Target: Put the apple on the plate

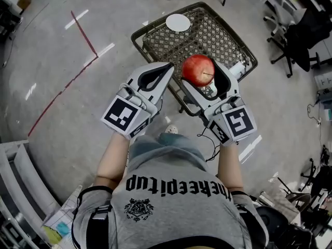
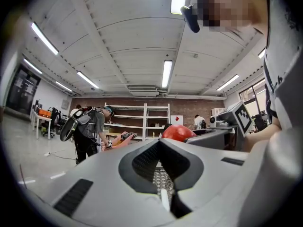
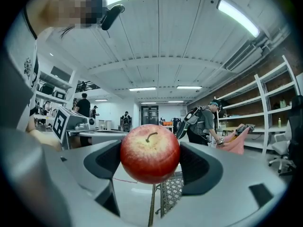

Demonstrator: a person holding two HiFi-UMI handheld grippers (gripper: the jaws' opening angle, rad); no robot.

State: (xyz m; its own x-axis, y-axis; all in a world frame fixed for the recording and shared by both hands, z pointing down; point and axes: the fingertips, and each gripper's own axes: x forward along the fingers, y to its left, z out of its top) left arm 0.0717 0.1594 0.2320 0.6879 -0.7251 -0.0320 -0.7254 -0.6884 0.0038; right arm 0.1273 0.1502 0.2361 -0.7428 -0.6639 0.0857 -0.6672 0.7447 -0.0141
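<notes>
Your right gripper [image 1: 201, 71] is clamped on the red apple [image 1: 197, 69], one jaw on each side, stem up. You hold the apple in the air over the near part of the wire mesh table [image 1: 223, 38], well apart from the white plate [image 1: 178, 22], which sits at the table's far edge. Your left gripper [image 1: 167, 69] is just beside it, jaws closed together on nothing
</notes>
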